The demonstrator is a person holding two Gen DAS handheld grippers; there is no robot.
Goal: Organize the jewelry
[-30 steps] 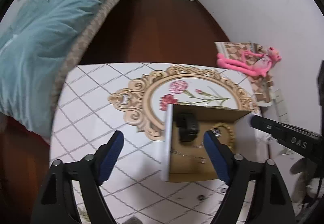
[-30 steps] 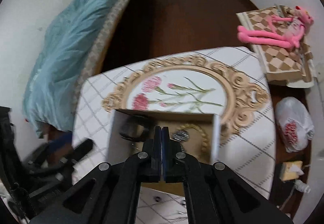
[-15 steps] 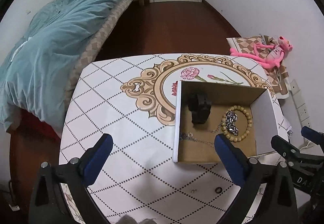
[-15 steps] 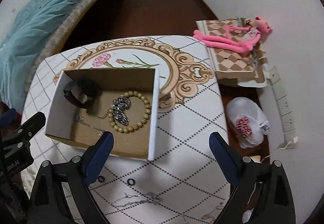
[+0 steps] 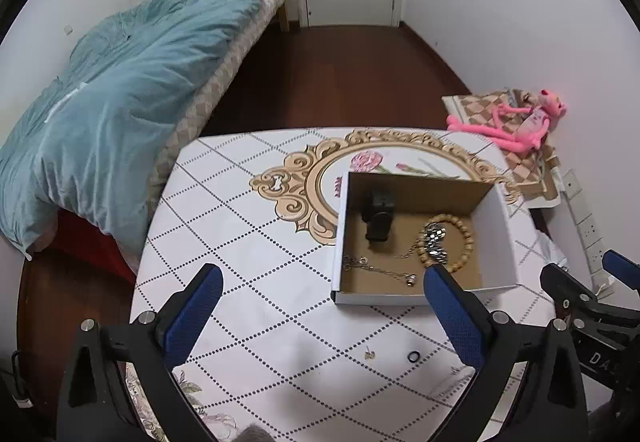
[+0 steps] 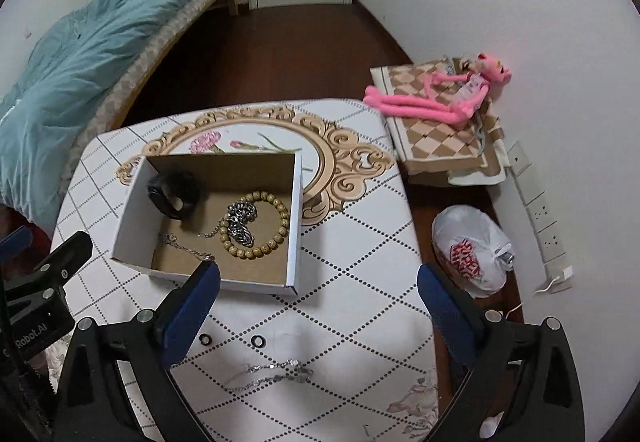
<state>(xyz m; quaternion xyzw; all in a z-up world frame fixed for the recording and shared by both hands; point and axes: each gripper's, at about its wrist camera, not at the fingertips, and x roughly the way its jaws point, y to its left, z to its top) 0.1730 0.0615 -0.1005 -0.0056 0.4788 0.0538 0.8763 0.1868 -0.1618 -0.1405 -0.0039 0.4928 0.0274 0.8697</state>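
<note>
An open cardboard box [image 5: 502,242] [image 6: 132,218] stands on the patterned table. It holds a black band [image 5: 379,216] [image 6: 174,194], a wooden bead bracelet [image 5: 464,242] [image 6: 280,230], a silver chain bracelet [image 5: 434,240] [image 6: 240,222] and a thin chain [image 5: 380,269] [image 6: 182,247]. A silver chain [image 6: 272,372], two black rings [image 6: 258,341] [image 6: 205,339] and a small earring [image 5: 370,354] lie on the table in front of the box. My left gripper [image 5: 320,322] and right gripper [image 6: 318,312] are both open and empty, held above the table's near side.
The table [image 5: 240,242] has a bed with a blue duvet [image 5: 100,122] to its left. A pink plush toy [image 6: 444,98] on a checked cushion and a white plastic bag [image 6: 472,250] lie on the floor to the right, by a wall power strip [image 6: 544,218].
Both grippers have pulled back and risen from the box. The right gripper, shut one second ago over the box, is open now. The left stayed open.
</note>
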